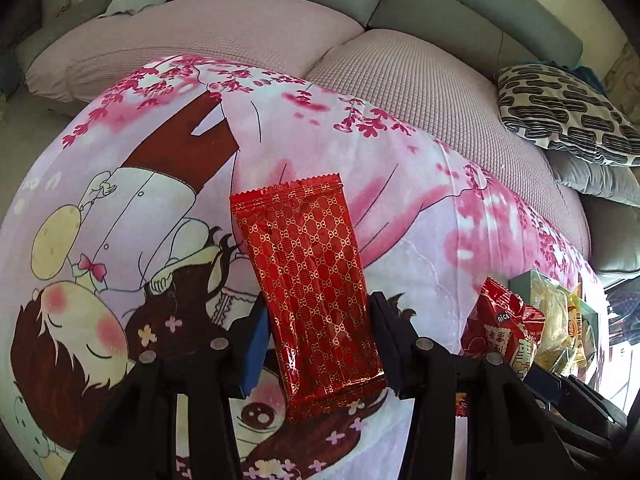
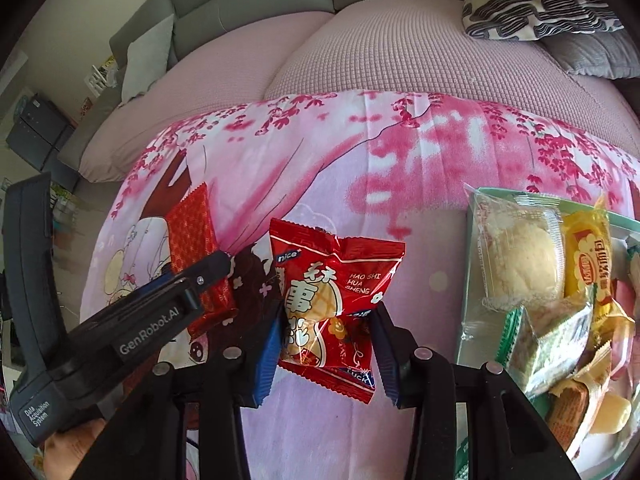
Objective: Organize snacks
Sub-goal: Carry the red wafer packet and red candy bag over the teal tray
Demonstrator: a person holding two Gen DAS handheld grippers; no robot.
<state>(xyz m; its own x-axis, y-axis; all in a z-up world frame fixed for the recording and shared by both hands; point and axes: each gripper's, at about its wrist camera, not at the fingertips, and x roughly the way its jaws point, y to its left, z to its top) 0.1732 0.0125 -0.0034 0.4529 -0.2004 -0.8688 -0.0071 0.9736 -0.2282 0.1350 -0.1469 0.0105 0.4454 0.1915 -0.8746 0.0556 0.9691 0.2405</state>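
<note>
My left gripper (image 1: pixel 316 320) is shut on a long red packet with a gold chain pattern (image 1: pixel 312 284), held above the pink cartoon blanket (image 1: pixel 120 168). The same packet (image 2: pixel 188 236) and the left gripper (image 2: pixel 216 268) show at the left of the right wrist view. My right gripper (image 2: pixel 328 328) is shut on a red peanut snack bag with white lettering (image 2: pixel 332 300), held over the blanket (image 2: pixel 320 168). That bag (image 1: pixel 500 324) shows at the right of the left wrist view.
A pale green tray (image 2: pixel 468 280) at the right holds several wrapped snacks, among them a clear-wrapped bun (image 2: pixel 516 260) and a yellow packet (image 2: pixel 592 268). The blanket lies on a pink-covered grey sofa (image 1: pixel 420 80). A black-and-white patterned cushion (image 1: pixel 568 112) lies at the far right.
</note>
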